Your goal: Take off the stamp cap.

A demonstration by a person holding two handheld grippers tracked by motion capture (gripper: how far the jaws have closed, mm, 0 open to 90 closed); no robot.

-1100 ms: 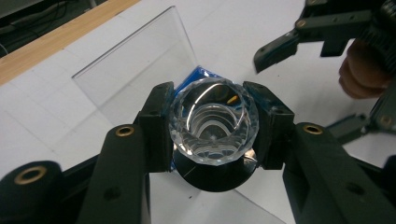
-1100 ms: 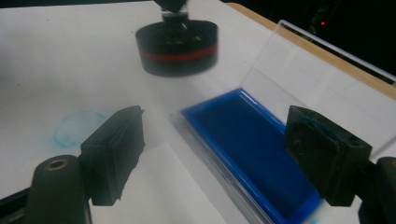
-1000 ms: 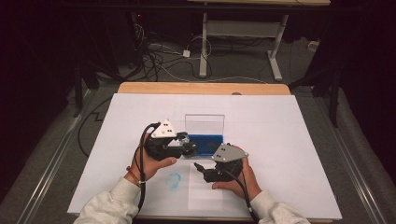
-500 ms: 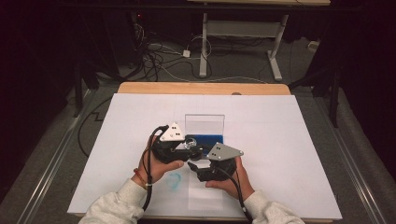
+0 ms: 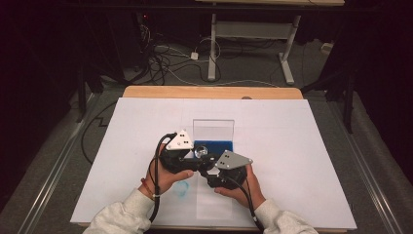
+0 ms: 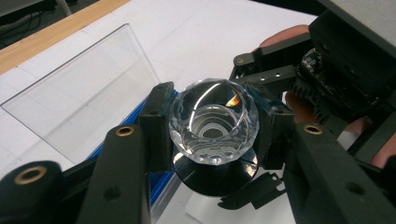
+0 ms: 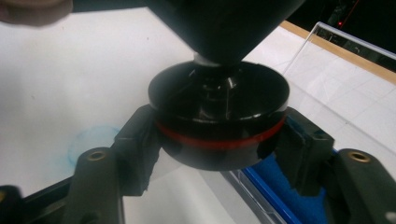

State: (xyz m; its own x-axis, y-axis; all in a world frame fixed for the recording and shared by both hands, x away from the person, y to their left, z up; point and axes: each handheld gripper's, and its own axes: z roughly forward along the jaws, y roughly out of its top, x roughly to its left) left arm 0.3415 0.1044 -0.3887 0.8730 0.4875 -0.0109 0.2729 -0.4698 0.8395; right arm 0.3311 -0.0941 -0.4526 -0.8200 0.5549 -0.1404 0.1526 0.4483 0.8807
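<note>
Holding the faceted glass knob [image 6: 213,121] in the closed left hand-held gripper [image 6: 212,126] and its black base [image 7: 218,116] in the closed right hand-held gripper [image 7: 219,135] above the surface [image 5: 302,141], we judge it hard, slippery and chip-prone, best clamped on the rims.

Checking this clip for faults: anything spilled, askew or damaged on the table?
One oddity: a faint blue ring stain marks the white sheet near the left hand, like a dried spill. The crystal knob and black base look intact, each clamped squarely.
</note>
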